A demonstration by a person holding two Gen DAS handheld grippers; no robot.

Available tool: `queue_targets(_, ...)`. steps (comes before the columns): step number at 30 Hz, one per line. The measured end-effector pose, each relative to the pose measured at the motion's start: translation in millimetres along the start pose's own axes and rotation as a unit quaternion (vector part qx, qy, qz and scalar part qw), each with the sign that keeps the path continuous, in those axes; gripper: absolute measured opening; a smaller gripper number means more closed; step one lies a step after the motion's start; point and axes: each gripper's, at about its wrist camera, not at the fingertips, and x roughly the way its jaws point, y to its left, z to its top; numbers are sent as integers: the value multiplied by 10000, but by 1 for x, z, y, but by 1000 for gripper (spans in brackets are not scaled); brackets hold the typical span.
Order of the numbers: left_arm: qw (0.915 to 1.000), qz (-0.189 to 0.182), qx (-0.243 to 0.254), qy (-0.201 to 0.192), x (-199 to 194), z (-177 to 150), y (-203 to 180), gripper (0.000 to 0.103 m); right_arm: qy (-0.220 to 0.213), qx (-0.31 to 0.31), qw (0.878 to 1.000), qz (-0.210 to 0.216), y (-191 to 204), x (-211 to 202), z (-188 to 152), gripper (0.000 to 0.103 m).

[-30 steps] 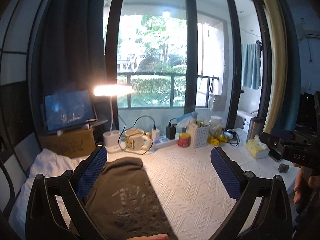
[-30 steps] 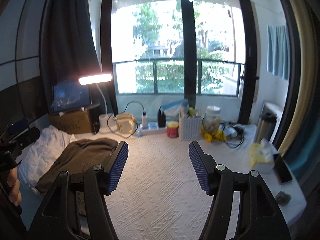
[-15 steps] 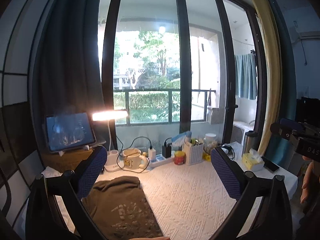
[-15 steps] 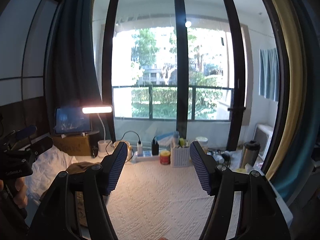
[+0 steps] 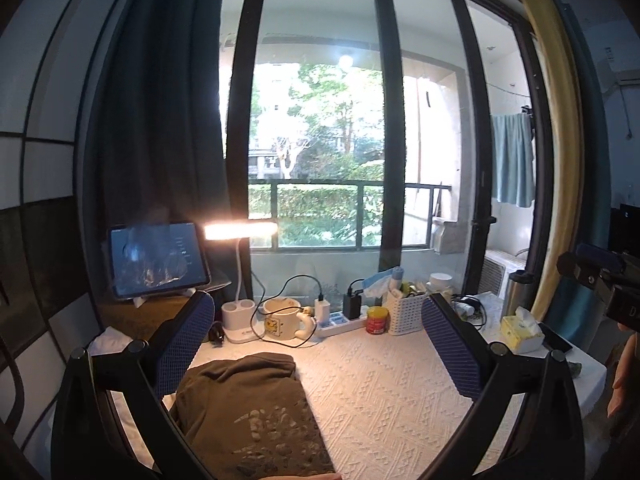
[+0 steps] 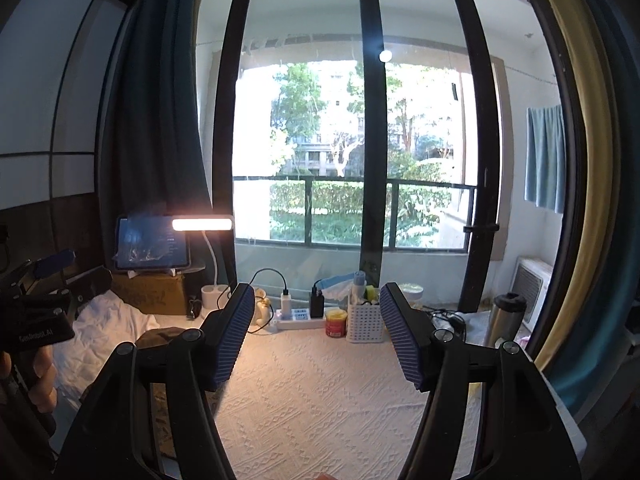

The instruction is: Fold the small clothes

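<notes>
Although it already lies flattened, the olive-brown cotton T-shirt with the pale cracked print reads to me as light, limp and unbreakable, best pinched at a hem or corner where layers bunch. It rests on the white embossed cloth of the table, low beside my left gripper, under its left finger and apart from both. My right gripper hangs over bare cloth, the shirt off to its left. Both sets of fingers stand wide, holding nothing.
</notes>
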Motion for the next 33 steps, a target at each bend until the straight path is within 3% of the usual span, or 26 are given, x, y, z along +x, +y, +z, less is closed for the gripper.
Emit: queue_targets(33,9998,32,-117,153,9,-5,3,102,274,15,9996,33,-3,19,-7,69)
